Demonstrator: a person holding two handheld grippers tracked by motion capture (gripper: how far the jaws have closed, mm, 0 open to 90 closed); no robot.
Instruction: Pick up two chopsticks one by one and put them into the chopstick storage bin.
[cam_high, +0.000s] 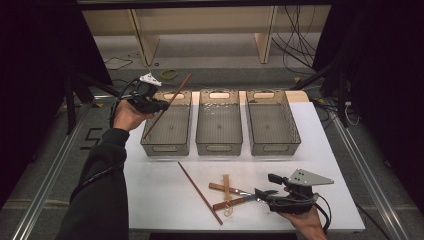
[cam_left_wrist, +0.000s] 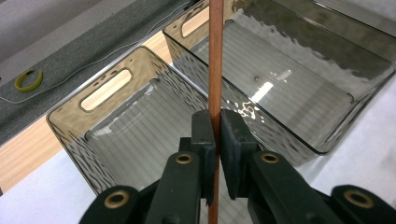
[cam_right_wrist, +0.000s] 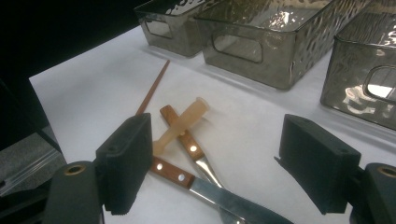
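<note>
My left gripper (cam_high: 161, 105) (cam_left_wrist: 215, 133) is shut on a long brown chopstick (cam_high: 176, 92) (cam_left_wrist: 215, 56), held slanted above the left grey bin (cam_high: 165, 148) (cam_left_wrist: 100, 140). A second chopstick (cam_high: 200, 193) (cam_right_wrist: 152, 87) lies on the white table. Beside it two wooden-handled knives (cam_high: 227, 196) (cam_right_wrist: 171, 172) cross under a pale plastic utensil (cam_high: 226, 186) (cam_right_wrist: 183, 125). My right gripper (cam_high: 267, 186) (cam_right_wrist: 222, 163) stands open low over the knife blades, its pads (cam_right_wrist: 126, 163) wide apart and gripping nothing.
Three grey see-through bins stand in a row at the back of the table, the middle one (cam_high: 219, 148) and the right one (cam_high: 275, 148) empty. Dark curtains flank the table. Cables and a yellow-green ring (cam_high: 169, 74) lie on the floor behind.
</note>
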